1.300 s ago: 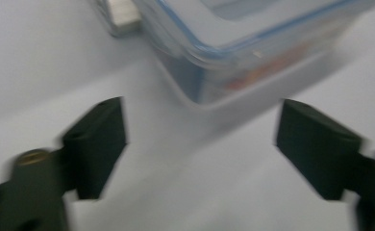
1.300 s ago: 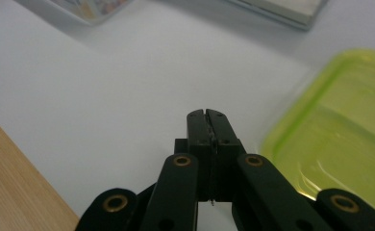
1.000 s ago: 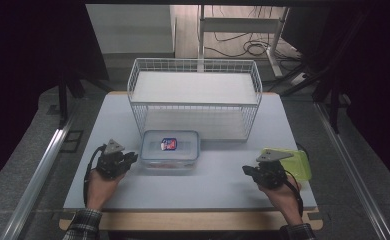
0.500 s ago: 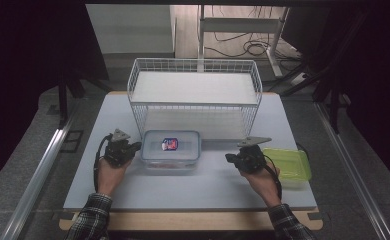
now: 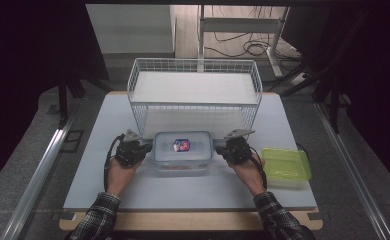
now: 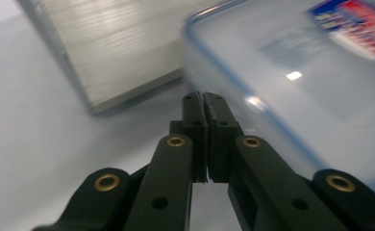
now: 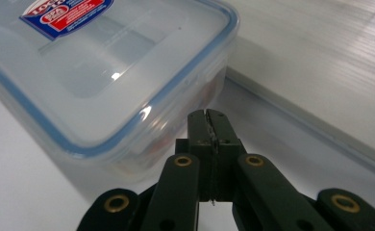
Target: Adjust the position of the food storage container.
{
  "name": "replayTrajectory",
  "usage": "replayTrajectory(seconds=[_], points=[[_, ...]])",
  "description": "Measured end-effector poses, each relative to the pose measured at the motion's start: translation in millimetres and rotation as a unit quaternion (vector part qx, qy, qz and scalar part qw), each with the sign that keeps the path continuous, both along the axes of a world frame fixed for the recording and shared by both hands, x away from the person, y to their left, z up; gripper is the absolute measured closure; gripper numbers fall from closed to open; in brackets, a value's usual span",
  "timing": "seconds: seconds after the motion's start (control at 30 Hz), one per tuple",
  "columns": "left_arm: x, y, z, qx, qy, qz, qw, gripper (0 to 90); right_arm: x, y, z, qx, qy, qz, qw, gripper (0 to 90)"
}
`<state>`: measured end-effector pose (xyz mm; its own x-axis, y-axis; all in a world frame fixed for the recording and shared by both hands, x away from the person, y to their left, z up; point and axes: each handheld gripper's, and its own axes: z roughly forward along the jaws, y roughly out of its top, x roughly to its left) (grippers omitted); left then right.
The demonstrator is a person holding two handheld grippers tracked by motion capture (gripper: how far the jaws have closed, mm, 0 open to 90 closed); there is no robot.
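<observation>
Left gripper [image 5: 139,148]: we see its jaws clenched on nothing, just left of the box
Lidded box [image 5: 183,150]: centre, near side of the wire basket [image 5: 193,87]
Right gripper [image 5: 225,148]: clenched, empty, just right of it

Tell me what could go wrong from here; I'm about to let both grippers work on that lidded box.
1. Both the left gripper and right gripper are shut beside the clear container; shut jaws can only push, so it may slide or twist on the smooth table.
2. The wire basket stands close behind it; a shove could jam the container against the wires.
3. The green lid lies near the right forearm and could get swept.
</observation>
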<state>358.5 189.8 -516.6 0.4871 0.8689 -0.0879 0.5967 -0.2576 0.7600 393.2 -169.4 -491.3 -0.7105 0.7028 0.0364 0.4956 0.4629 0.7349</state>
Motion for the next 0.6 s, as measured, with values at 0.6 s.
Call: replayTrajectory(seconds=[0.6], points=[[-2.7,-16.9,-2.4,0.009,0.028,-0.009,0.9995,90.0,-3.3,4.2,-6.5,-0.035,0.018,-0.002,0.9992,90.0]])
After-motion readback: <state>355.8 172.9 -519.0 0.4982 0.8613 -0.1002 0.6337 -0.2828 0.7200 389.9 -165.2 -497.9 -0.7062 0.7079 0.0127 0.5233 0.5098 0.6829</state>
